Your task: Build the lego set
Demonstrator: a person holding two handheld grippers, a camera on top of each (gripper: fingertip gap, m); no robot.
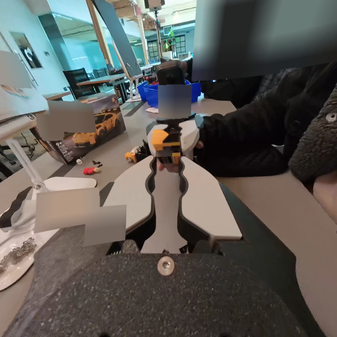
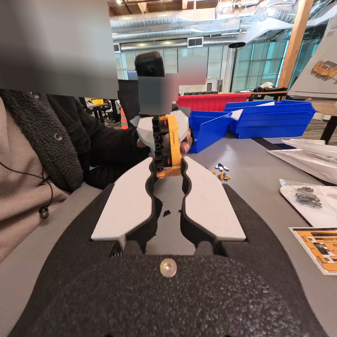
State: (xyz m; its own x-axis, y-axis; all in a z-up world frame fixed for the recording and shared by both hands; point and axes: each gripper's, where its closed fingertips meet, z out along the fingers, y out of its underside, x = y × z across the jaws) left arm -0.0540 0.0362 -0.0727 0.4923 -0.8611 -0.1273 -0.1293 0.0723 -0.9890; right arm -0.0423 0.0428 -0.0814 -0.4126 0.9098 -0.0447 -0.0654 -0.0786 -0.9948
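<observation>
While both grippers meet over the grey tabletop (image 2: pixel 255 164), the yellow-and-black lego car piece (image 1: pixel 166 145) sits between them, held up in the air in front of a person in a dark fleece jacket (image 1: pixel 255 136). Left gripper (image 1: pixel 167 160): fingers narrowed to a small gap, tips pinching the near end of the piece. Right gripper (image 2: pixel 167 160): fingers likewise nearly together, clamped on the piece's other end (image 2: pixel 168 145); seen from here it stands upright, yellow side to the right, black studded side to the left.

Tabletop & room: open office w/ wood posts, glass walls, exposed ducts overhead. Blue bins (image 2: pixel 255 124) and a red bin (image 2: pixel 209 103) stand at the far edge. Lego box (image 1: pixel 87 131) w/ a yellow car on it lies well to the left in the left view; near it a second yellow-black car chunk (image 1: pixel 134 156), a red bit (image 1: pixel 89 170), small black bits. In the right view: loose small parts (image 2: pixel 222 172) just beside the right finger, a bag of dark parts (image 2: pixel 308 198), a yellow sticker sheet (image 2: pixel 319 249), paper sheets (image 2: pixel 310 160), a white stand (image 1: pixel 60 184) holding a booklet.

Hard to see: how the piece's two ends join is hidden by the finger tips. Several patches are blurred over. Booklet cut off at frame edge. A tiny black piece (image 2: pixel 166 213) lies below the right fingers; can't tell what it is.
</observation>
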